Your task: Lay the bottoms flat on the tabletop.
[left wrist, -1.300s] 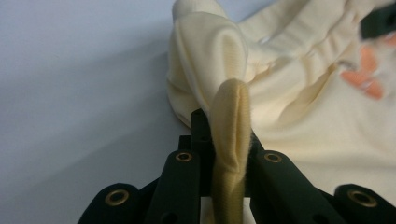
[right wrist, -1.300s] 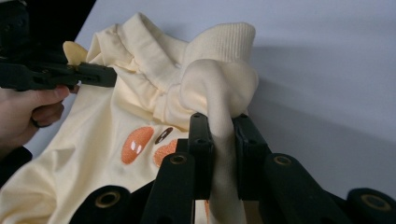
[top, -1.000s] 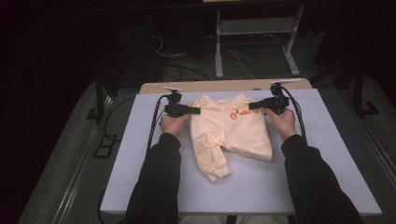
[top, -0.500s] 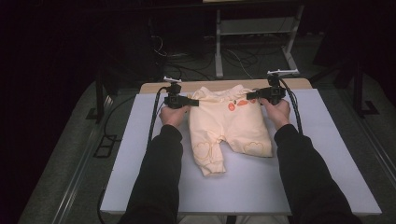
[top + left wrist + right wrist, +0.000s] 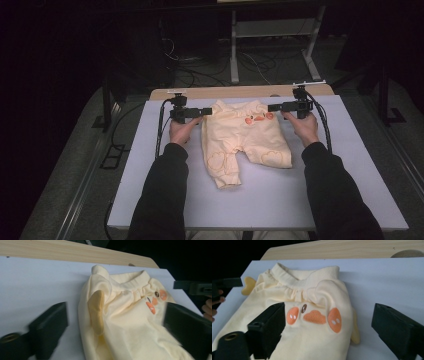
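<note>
Bare white tabletop lies open in front of and to both sides of the pale yellow baby romper, which alone occupies the middle, with a hand-held gripper close at each shoulder

- The pale yellow fabric baby romper runs off the bottom edge in the left gripper view, legs cut away.
- Same in the right gripper view: its lower part is cropped.
- The left gripper's black jaws at the lower corners are motion-blurred.
</note>
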`<state>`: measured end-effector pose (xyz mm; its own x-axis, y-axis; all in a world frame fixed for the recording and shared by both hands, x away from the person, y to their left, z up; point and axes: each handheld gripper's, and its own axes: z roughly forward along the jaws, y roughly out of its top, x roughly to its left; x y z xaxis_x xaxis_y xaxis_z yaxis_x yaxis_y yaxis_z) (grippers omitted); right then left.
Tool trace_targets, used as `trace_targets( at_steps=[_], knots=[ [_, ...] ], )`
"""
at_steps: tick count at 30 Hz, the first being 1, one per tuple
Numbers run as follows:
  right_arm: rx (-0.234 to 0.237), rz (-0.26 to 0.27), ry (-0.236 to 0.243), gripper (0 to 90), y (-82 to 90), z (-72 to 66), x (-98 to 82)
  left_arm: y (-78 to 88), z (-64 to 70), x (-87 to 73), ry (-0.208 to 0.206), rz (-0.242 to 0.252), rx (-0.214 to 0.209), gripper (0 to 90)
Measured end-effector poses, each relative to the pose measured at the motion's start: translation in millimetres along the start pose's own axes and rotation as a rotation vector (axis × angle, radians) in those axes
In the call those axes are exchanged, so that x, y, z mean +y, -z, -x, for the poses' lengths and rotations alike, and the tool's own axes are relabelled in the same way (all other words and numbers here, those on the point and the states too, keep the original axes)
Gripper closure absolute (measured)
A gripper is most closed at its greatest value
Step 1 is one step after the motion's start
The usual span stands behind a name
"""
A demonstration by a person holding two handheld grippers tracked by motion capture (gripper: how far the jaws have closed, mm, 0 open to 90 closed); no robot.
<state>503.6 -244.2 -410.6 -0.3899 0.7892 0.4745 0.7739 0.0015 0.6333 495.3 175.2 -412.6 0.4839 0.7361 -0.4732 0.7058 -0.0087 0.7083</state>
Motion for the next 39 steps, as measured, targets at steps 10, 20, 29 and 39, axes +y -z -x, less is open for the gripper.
trace_targets(
  at_steps=[10, 20, 29, 39],
  knots=[
    [0.032, 0.013, 0.134, 0.0, 32.7, -19.7, -20.8, 23.4, 15.0, -16.6, -0.050, 0.017, -0.025, 0.0],
    [0.104, 0.020, 0.138, 0.0, 60.0, -27.8, -55.6, 46.4, 31.4, -43.4, -0.096, 0.007, -0.036, 0.0],
    [0.127, 0.035, 0.147, 0.0, 76.0, -32.9, -81.7, 60.8, 47.0, -61.1, -0.124, 0.021, -0.062, 0.0],
    [0.151, 0.020, 0.151, 0.0, 82.9, -37.7, -107.5, 66.1, 54.3, -85.0, -0.112, 0.018, -0.089, 0.0]
  ],
)
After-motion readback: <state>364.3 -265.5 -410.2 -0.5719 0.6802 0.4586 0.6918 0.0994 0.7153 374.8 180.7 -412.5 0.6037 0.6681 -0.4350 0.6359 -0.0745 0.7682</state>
